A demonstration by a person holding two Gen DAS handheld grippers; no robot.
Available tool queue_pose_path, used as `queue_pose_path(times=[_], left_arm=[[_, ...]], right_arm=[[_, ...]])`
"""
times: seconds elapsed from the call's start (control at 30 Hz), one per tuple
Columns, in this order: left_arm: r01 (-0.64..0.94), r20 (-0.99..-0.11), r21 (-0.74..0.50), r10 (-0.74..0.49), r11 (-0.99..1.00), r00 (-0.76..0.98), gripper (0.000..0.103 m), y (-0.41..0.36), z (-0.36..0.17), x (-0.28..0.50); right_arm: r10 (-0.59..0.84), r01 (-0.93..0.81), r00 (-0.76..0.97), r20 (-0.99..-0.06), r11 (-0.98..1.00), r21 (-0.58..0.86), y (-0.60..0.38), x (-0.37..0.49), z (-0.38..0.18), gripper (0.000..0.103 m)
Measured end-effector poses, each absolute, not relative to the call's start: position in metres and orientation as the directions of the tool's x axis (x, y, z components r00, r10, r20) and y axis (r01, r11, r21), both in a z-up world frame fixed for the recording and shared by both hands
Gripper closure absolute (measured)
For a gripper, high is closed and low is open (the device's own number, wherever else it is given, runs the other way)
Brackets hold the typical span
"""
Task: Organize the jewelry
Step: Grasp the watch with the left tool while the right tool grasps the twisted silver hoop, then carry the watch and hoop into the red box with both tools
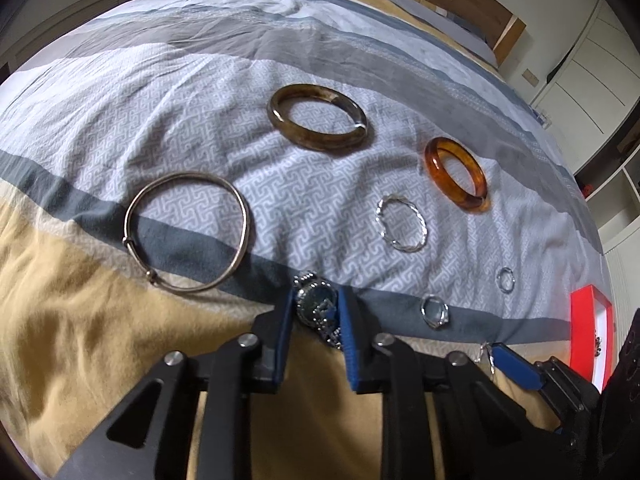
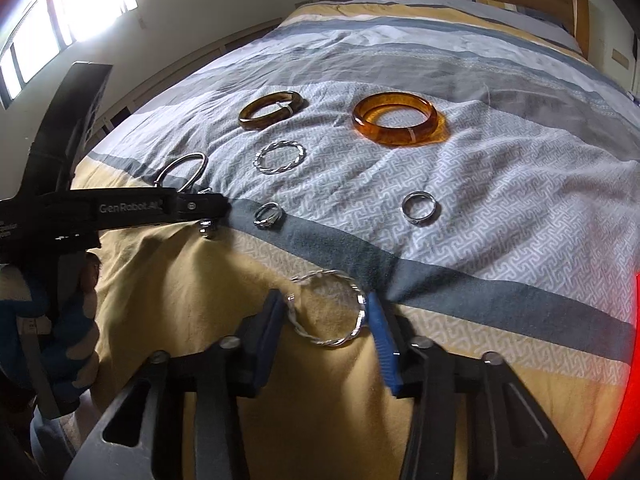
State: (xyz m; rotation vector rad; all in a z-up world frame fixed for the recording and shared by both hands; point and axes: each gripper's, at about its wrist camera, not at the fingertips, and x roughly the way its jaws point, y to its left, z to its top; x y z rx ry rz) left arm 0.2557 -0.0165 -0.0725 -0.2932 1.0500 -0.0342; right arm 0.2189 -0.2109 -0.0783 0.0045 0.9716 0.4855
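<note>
While the left gripper [image 1: 316, 312] sits low over the bed [image 1: 120, 92], its blue-padded fingers [image 1: 352, 344] are narrowed onto a steel wristwatch [image 1: 316, 304], held by the case at the grey stripe near the foot edge, seemingly the item being sorted. Laid out beyond it, spaced apart as if for display: a thin metal bangle [image 1: 188, 232] toward the left edge, a dark brown bangle [image 1: 318, 120] farther up the bed, an amber bangle [image 1: 456, 174] to its right, a twisted silver bangle [image 1: 402, 222] between them, and two small rings [image 1: 434, 312] [image 1: 505, 279] nearer the right edge. A red box [image 1: 590, 340] lies open at the right edge; its pale lining holds something small and dark, too small to identify. The right gripper's blue finger [image 1: 516, 364] shows beside it. From the right wrist view, the right gripper [image 2: 326, 316] brackets a second twisted silver bangle [image 2: 328, 308] lying on the yellow band of the bed [image 2: 520, 200]; its fingers [image 2: 382, 332] stand wide at either side, and whether they press the metal cannot be told. Ahead lie the brown bangle [image 2: 270, 109], amber bangle [image 2: 396, 119], twisted bangle [image 2: 280, 157], thin bangle [image 2: 182, 170], and rings [image 2: 269, 215] [image 2: 419, 206]. The left gripper [image 2: 208, 210] shows at the left.
</note>
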Motion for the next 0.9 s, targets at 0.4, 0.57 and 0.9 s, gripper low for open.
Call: queue_pose_path(times=[0.4, 0.57, 0.9], left_arm=[[-0.045, -0.839, -0.215, -0.161, 0.975, 0.519, 0.083, -0.025, -0.054, 0.23], [-0.025, -0.828, -0.209, -0.164, 0.978, 0.536, 0.083, -0.027, -0.038, 0.213], [0.054, -0.786, -0.218, -0.208, 0.974, 0.583, 0.083, -0.055, 0.011, 0.186]], right_arm=[[0.42, -0.399, 0.493, -0.762, 0.887, 0.232, -0.219, 0.205, -0.065, 0.064], [0.427, -0.398, 0.512, -0.746, 0.887, 0.234, -0.224, 0.192, -0.052, 0.064], [0.392, -0.355, 0.607, -0.691, 0.912, 0.205, -0.257, 0.154, -0.003, 0.064]])
